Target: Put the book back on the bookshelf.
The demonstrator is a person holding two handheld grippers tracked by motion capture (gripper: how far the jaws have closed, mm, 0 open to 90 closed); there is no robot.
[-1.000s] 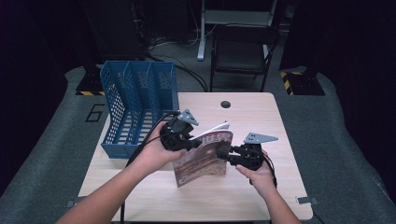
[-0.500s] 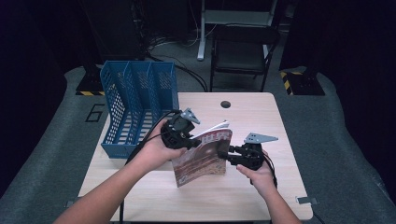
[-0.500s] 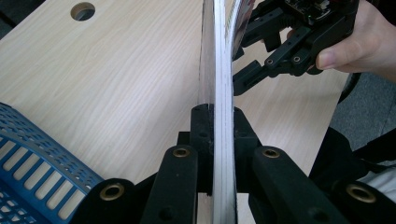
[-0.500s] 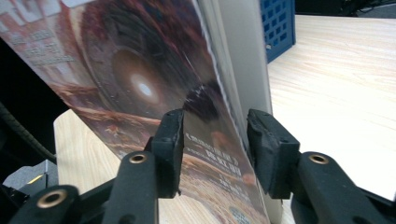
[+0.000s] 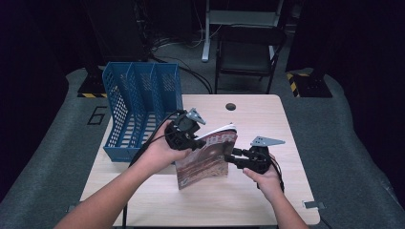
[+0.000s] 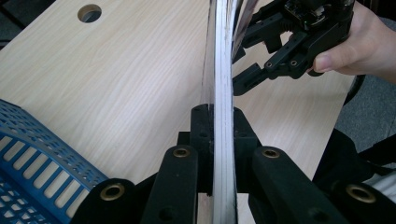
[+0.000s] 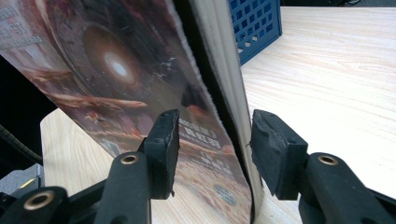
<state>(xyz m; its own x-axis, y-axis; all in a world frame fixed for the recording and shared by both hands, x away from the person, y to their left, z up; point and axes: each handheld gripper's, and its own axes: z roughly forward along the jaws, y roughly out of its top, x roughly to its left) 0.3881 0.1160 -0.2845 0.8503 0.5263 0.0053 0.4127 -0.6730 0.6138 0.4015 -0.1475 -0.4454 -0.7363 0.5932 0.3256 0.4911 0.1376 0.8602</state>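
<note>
A magazine (image 5: 205,160) with a reddish-brown cover stands on edge on the wooden table (image 5: 258,124), tilted a little. My left gripper (image 5: 196,141) is shut on its upper left part; in the left gripper view the pads (image 6: 201,126) clamp the thin stack of pages (image 6: 223,70). My right gripper (image 5: 231,158) reaches in from the right at the magazine's edge. Its jaws have just been opening. In the right gripper view the cover (image 7: 116,70) and page block run between the gripper (image 7: 215,140)'s two pads, with a gap at the right pad (image 7: 273,144).
A blue slotted file rack (image 5: 138,105) stands at the table's left rear, close behind my left hand. A round cable hole (image 5: 231,106) sits near the far edge. A dark chair (image 5: 248,52) stands beyond the table. Grey floor surrounds it.
The right gripper's jaws stand a little wider around the magazine's edge. Both hands and the magazine have kept their places.
</note>
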